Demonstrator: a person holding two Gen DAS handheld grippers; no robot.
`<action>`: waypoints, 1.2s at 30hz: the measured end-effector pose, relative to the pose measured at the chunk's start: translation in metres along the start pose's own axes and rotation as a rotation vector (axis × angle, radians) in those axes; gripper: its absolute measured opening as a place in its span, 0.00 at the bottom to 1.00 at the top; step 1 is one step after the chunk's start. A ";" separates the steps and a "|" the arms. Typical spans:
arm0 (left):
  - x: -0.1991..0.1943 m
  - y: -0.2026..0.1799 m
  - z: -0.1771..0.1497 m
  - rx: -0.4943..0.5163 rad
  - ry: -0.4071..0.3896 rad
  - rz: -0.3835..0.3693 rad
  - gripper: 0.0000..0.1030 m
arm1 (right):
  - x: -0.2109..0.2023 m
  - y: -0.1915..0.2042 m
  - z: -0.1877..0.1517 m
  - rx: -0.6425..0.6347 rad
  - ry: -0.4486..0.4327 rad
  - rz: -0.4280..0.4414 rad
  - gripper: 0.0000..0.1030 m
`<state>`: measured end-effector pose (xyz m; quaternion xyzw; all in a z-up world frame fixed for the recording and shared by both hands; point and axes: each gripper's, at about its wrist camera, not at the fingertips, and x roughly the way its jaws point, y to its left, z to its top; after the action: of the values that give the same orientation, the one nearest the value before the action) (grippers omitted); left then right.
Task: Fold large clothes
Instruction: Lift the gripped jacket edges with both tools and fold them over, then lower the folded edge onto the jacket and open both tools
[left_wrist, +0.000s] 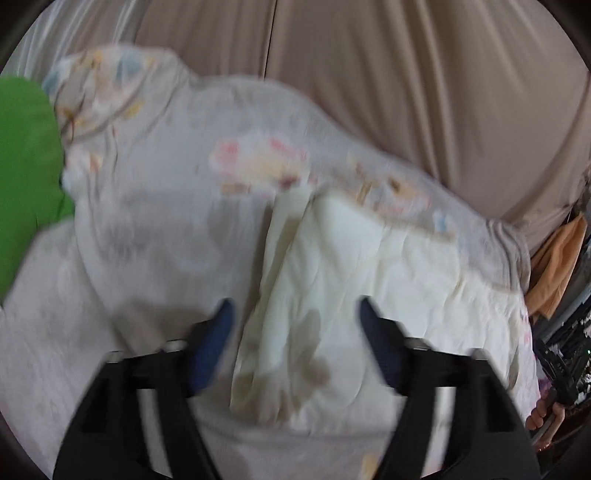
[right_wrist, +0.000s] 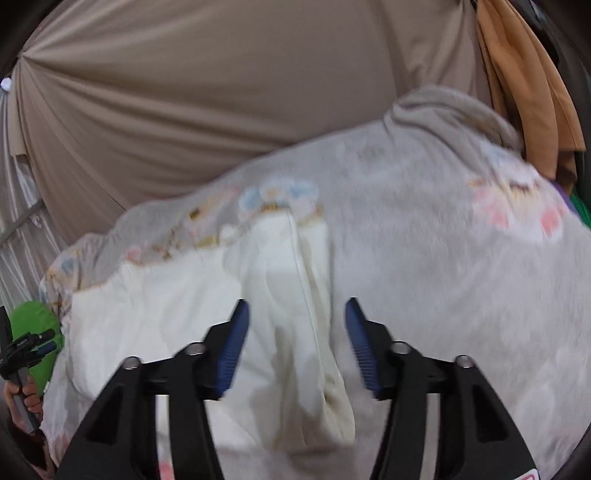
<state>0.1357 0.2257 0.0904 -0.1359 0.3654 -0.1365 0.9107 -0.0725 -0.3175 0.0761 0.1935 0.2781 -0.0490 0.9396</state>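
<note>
Both my left tool (left_wrist: 295, 347) and right tool (right_wrist: 297, 343) stand apart, straddling the cream fold (right_wrist: 295, 295) ungripped (blurred views); closing shallow could pinch one layer, dragging the garment (right_wrist: 443, 277) askew

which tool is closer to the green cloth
Left. The left tool is right beside the green cloth. The right tool is over the cream fold in the middle of the quilt, well away.
</note>
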 end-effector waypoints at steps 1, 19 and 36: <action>0.003 -0.005 0.010 0.006 -0.027 -0.002 0.85 | 0.005 0.002 0.010 -0.002 -0.016 0.003 0.60; 0.118 -0.020 0.049 0.020 0.089 0.030 0.09 | 0.113 0.011 0.045 -0.039 0.040 -0.044 0.08; 0.007 -0.088 0.049 0.172 -0.161 -0.054 0.45 | 0.044 0.089 0.027 -0.176 -0.041 0.048 0.27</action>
<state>0.1620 0.1489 0.1503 -0.0775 0.2741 -0.1805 0.9414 -0.0039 -0.2452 0.1028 0.1159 0.2571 -0.0057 0.9594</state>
